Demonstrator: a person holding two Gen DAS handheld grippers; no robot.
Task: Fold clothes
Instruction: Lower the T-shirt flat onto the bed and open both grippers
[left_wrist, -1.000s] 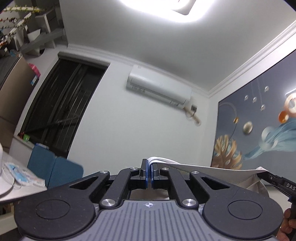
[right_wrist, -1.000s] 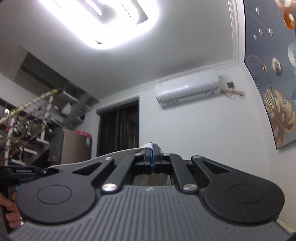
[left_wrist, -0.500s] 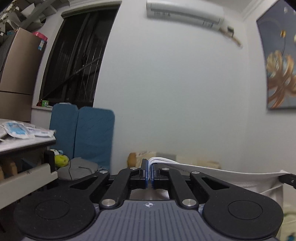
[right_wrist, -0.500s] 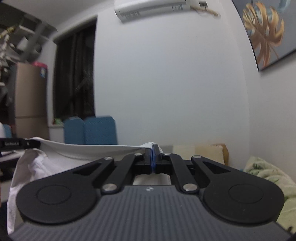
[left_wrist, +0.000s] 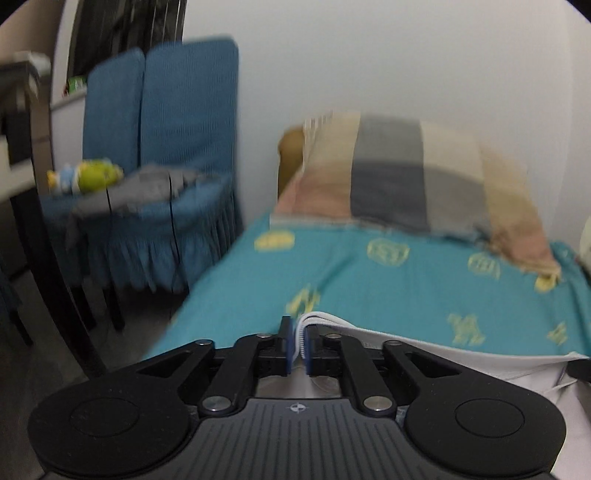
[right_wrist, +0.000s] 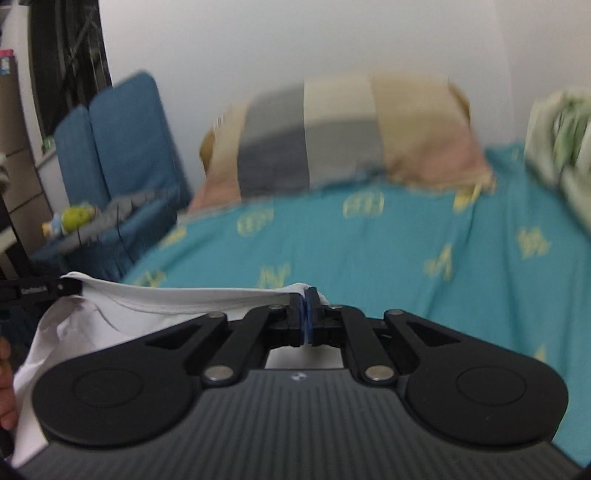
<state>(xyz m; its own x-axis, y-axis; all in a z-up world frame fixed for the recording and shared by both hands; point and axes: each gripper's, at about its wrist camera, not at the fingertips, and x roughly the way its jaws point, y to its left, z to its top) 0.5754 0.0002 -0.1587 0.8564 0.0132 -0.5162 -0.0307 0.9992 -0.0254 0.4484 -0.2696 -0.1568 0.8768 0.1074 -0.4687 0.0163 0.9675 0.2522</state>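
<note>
A white garment (left_wrist: 436, 345) is stretched between my two grippers above a bed. My left gripper (left_wrist: 298, 345) is shut on one corner of its folded edge, and the cloth runs off to the right. My right gripper (right_wrist: 306, 314) is shut on the other corner, and the white garment (right_wrist: 155, 299) runs left to the left gripper's tip (right_wrist: 37, 290), then hangs down at the lower left. Both views are blurred by motion.
The bed has a teal sheet (right_wrist: 388, 251) with yellow prints and a patchwork pillow (left_wrist: 406, 184) at its head against the wall. A blue-covered chair (left_wrist: 166, 147) with a grey cloth and a small toy stands left of the bed. A green-white bundle (right_wrist: 561, 136) lies at the bed's right.
Both grippers have tilted down from the ceiling and wall to the bed, still holding the white garment stretched between them.
</note>
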